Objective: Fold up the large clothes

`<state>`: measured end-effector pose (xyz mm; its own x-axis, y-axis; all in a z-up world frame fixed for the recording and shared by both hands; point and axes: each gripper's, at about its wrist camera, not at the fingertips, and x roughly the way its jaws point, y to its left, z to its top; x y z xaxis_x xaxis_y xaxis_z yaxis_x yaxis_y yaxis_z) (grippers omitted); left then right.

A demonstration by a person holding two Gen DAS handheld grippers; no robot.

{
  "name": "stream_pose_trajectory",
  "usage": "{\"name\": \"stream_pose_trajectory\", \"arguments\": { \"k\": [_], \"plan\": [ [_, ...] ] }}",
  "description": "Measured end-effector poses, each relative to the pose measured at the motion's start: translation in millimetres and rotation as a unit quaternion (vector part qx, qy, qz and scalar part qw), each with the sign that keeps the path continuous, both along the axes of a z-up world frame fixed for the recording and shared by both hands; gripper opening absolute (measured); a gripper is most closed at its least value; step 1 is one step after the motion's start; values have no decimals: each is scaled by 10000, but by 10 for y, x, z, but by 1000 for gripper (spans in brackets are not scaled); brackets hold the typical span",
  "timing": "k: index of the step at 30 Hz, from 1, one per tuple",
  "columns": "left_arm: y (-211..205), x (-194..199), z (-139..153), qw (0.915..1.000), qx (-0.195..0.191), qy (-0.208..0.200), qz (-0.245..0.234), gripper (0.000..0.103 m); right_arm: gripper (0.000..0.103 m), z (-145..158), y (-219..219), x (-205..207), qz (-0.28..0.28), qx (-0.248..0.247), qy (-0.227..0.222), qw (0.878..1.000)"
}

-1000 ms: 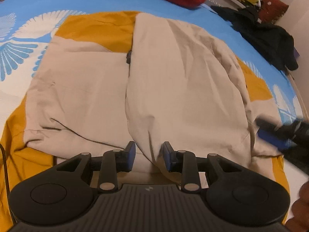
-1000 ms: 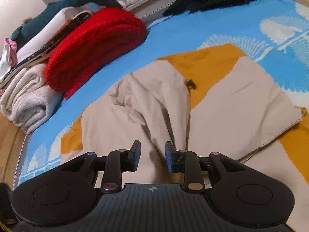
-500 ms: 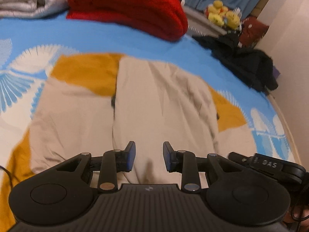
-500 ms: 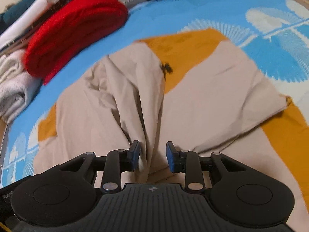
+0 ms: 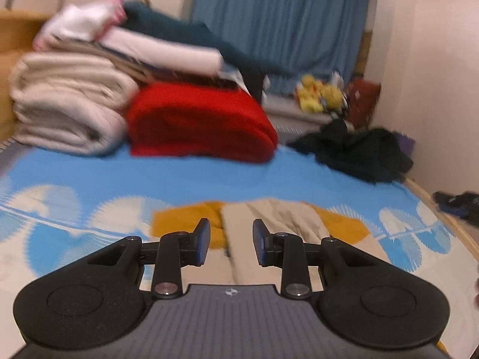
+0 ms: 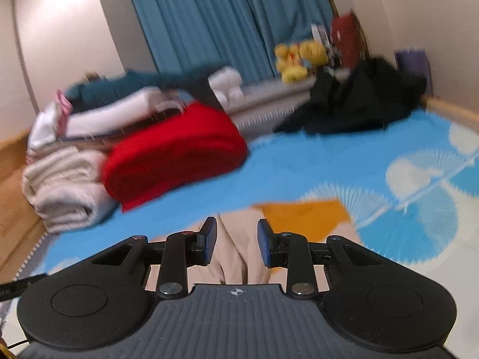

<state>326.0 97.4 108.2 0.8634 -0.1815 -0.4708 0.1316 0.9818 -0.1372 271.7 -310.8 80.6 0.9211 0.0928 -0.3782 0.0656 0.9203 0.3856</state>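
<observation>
A beige and mustard garment (image 5: 269,218) lies flat on the blue patterned bed, folded in along its middle. It also shows in the right wrist view (image 6: 239,233). My left gripper (image 5: 230,240) is open and empty, held above the garment's near part. My right gripper (image 6: 236,239) is open and empty, also above the garment's near part. Both cameras point level across the bed, so most of the garment is hidden under the gripper bodies.
A red folded blanket (image 5: 197,122) and a stack of white and dark folded linens (image 5: 69,110) sit at the bed's far left. A black clothing heap (image 5: 356,149) lies at the far right. Blue curtains (image 5: 278,27) and yellow plush toys (image 5: 317,95) stand behind.
Both grippers have tilted up from looking down at the garment to looking level across the bed. The garment has slid to the bottom of both views. Both stay open.
</observation>
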Motion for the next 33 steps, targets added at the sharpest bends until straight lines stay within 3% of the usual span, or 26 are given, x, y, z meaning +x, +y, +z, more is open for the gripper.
{"name": "stream_pose_trajectory", "arguments": {
  "k": [5, 8, 15, 20, 25, 28, 30, 33],
  "plan": [
    [399, -1070, 447, 9992, 28, -178, 356, 34, 31, 584, -278, -896, -211, 53, -616, 9979],
    [510, -1745, 636, 9984, 169, -288, 449, 35, 32, 784, -461, -1525, -375, 98, -719, 9967],
    [664, -3130, 1030, 9954, 67, -648, 700, 35, 33, 1208, -956, -2989, -911, -64, -1167, 9890],
    [714, -3945, 1418, 9925, 83, -951, 764, 35, 34, 1554, -1319, -3854, -1271, -95, -1588, 9790],
    [663, -4614, 1847, 9890, 38, -1359, 580, 37, 34, 1865, -1683, -4577, -1672, 35, -2044, 9645],
    [609, -4837, 2013, 9877, -2, -1497, 448, 47, 37, 2031, -1907, -4934, -1985, 27, -2336, 9518],
    [541, -4868, 1993, 9888, -56, -1462, 307, 48, 43, 2101, -2015, -5064, -2173, -89, -2431, 9453],
    [405, -4739, 1737, 9912, -21, -1299, 257, 47, 43, 2056, -2090, -5017, -2245, -220, -2327, 9460]
  ]
}}
